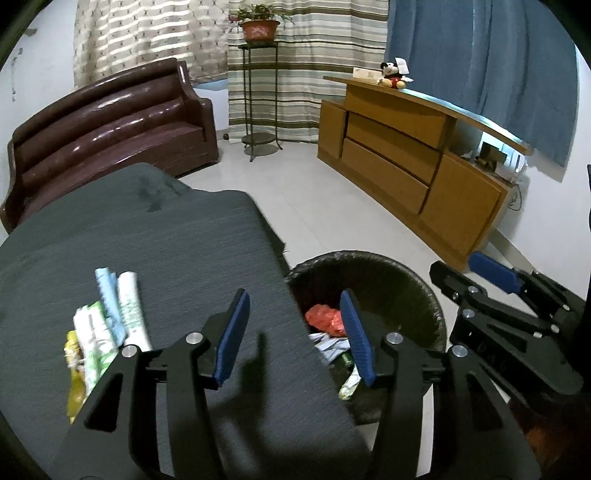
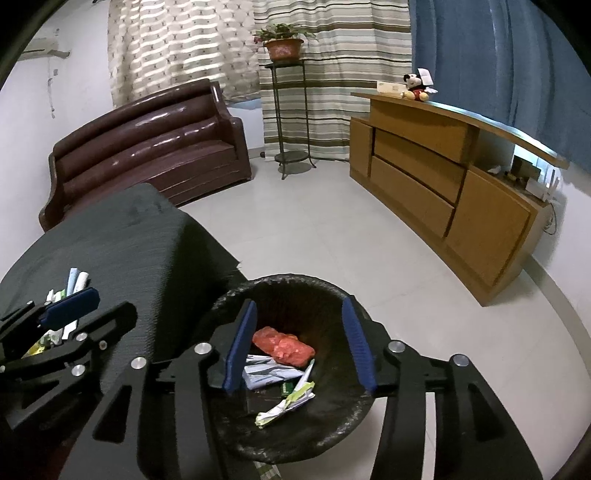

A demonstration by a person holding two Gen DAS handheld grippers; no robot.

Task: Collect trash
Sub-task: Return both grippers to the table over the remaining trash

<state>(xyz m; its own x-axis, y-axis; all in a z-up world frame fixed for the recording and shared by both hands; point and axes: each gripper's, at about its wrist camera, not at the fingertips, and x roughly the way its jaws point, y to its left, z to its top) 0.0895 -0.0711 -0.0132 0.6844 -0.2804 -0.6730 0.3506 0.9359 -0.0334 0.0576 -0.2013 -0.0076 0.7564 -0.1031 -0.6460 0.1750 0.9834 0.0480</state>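
Trash [image 2: 282, 369] dropped in the lined bin [image 2: 332, 291], directly below and between the right gripper [image 2: 301, 347] fingers, parted and empty. More wrappers [image 1: 107, 325] left of the left gripper [image 1: 293, 336], likewise half-open, holding nothing, awaiting pickup.

The counter [image 1: 155, 236] wears a dark charcoal cloth with a fine woven grain. On it lie wrappers [image 1: 107, 325] in white, pale blue, green and yellow. The bin [image 2: 295, 291] is black inside and out — within it sit a bright red-orange bag [image 2: 284, 347], pale blue-white paper [image 2: 266, 373] and a white-and-green wrapper [image 2: 288, 402]. Both grippers are black with blue fingers [image 2: 242, 347]. The sofa [image 1: 110, 125] is glossy maroon, the cabinet [image 1: 406, 155] honey-brown. One curtain [image 1: 147, 37] is cream with a beige diamond pattern, another [image 1: 295, 74] striped olive and cream, the third [image 1: 480, 74] plain blue. The floor [image 1: 314, 206] is off-white tile, the flowerpot [image 1: 260, 29] terracotta.
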